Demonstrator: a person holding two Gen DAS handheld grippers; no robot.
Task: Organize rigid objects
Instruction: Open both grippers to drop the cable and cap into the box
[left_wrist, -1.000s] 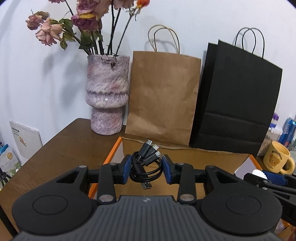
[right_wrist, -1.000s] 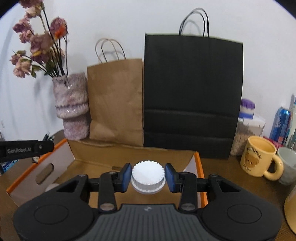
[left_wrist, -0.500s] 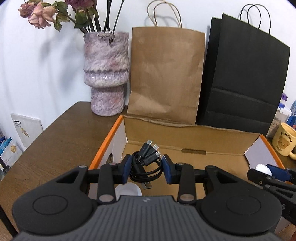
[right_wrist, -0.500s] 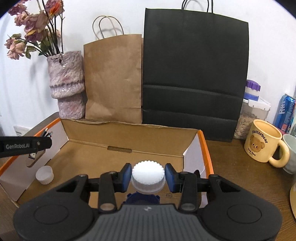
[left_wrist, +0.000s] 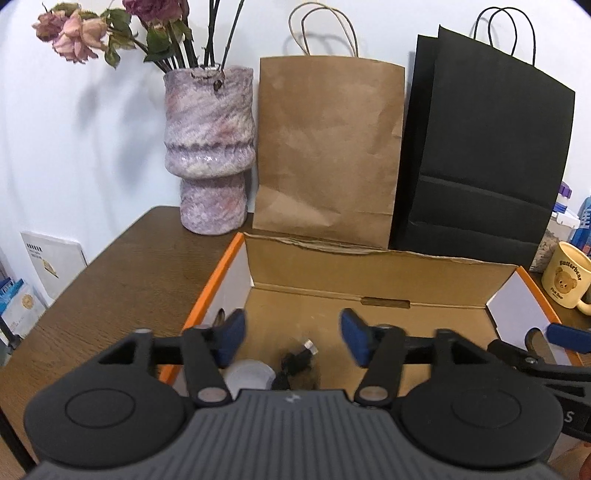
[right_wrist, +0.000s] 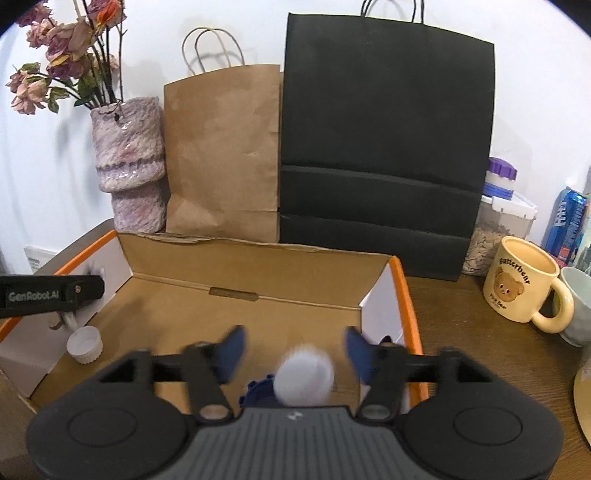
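Note:
An open cardboard box (left_wrist: 380, 273) with orange edges stands on the brown table; it also shows in the right wrist view (right_wrist: 258, 266). My left gripper (left_wrist: 293, 338) is open over the box's left part. The coiled black cable (left_wrist: 295, 363) lies blurred below it, free of the fingers, beside a small white cap (left_wrist: 247, 374). My right gripper (right_wrist: 293, 350) is open over the box's right part. The white ridged lid (right_wrist: 303, 376) is blurred below it, loose, above a dark blue object (right_wrist: 258, 391). The white cap (right_wrist: 85, 345) sits at the box's left wall.
A marbled vase with dried roses (left_wrist: 208, 155), a brown paper bag (left_wrist: 328, 155) and a black paper bag (left_wrist: 484, 155) stand behind the box. A yellow bear mug (right_wrist: 524, 284), a grey cup, a food jar (right_wrist: 498, 229) and a blue can (right_wrist: 567, 225) are right of it.
Both grippers moved over the box and opened. The cable left the left gripper and the white lid left the right gripper; both are dropping into the box.

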